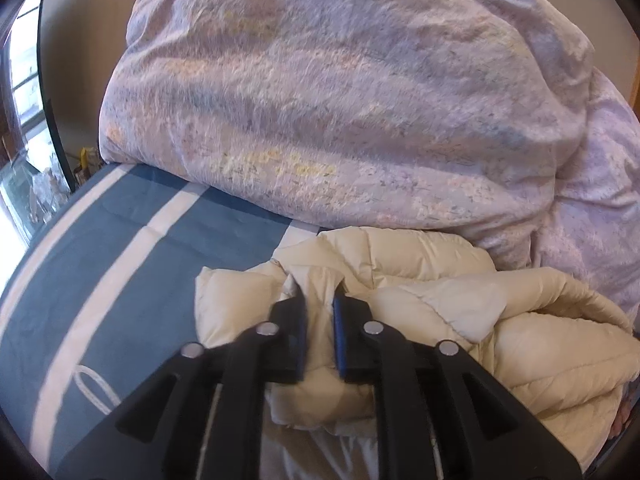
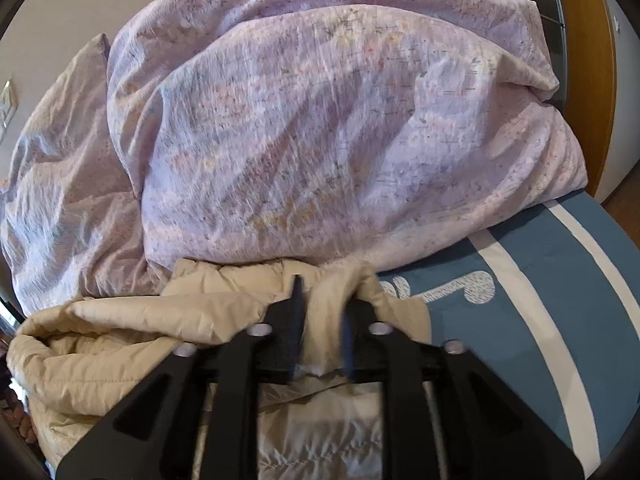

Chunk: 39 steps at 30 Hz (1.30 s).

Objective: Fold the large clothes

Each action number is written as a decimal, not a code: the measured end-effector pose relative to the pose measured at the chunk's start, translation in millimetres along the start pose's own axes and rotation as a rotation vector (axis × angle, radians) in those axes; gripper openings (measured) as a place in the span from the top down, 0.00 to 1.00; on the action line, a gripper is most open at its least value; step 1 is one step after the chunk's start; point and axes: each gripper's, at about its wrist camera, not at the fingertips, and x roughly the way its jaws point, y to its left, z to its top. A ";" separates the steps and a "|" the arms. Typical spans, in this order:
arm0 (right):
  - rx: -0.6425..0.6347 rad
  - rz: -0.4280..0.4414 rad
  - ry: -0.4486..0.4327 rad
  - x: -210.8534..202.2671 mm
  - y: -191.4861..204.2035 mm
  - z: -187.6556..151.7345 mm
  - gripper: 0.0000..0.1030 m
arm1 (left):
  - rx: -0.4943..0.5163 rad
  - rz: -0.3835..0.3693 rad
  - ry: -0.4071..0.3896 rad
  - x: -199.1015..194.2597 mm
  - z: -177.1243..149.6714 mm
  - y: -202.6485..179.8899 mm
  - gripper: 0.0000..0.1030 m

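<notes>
1. The biggest thing I see is the heaped lilac floral duvet, filling twelve o'clock in both wrist views and bulging over the far half of the bed.

2. Under it lies the blue bedsheet with broad white stripes, bare at nine o'clock in the left view and at three o'clock in the right view.

3. The task's thing, a cream quilted puffer jacket, lies on that sheet at the foot of the duvet, touching it along its far edge. It spreads from six o'clock towards four o'clock in the left view and towards eight o'clock in the right. I judge it bunched and partly doubled over, not a neat flat packet, so folding looks well short of finished: smoothing and at least one clean fold remain.

4. My left gripper sits at six o'clock with its jaws a narrow gap apart; a raised ridge of jacket fabric stands between them, but I see no pad pressing on it, so I read it as let go, or not yet pinched.

5. My right gripper stands wider apart, with a jacket edge between the fingers and likewise unclamped. The far finger is blurred, so I cannot be sure it clears the cloth.
</notes>
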 end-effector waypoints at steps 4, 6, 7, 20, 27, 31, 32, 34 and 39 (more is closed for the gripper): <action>-0.005 0.043 -0.083 -22.0 3.0 4.9 0.27 | -0.027 0.014 -0.037 -10.0 3.6 2.2 0.35; -0.041 0.024 -0.132 -40.8 7.0 8.9 0.27 | -0.024 0.026 -0.089 -25.8 5.0 5.0 0.26; -0.047 0.025 -0.139 -45.7 8.2 10.0 0.27 | -0.020 0.022 -0.095 -32.0 5.7 6.0 0.26; -0.209 0.025 0.016 -49.4 30.3 -30.3 0.32 | 0.126 -0.011 -0.047 -66.9 -29.5 -20.3 0.17; -0.233 -0.134 0.057 -3.4 34.1 -28.0 0.32 | 0.177 0.113 -0.014 -21.3 -26.6 -35.5 0.17; -0.217 -0.167 0.090 16.1 27.7 -30.5 0.31 | 0.186 0.162 0.002 0.0 -25.3 -34.2 0.17; -0.218 -0.172 0.095 20.0 27.0 -32.6 0.31 | 0.187 0.168 0.005 4.1 -25.8 -33.5 0.16; -0.224 -0.178 0.097 24.3 26.9 -35.5 0.30 | 0.191 0.174 0.005 9.1 -26.0 -33.1 0.16; -0.227 -0.197 0.120 37.4 25.2 -38.2 0.26 | 0.197 0.187 0.012 23.0 -25.8 -33.1 0.11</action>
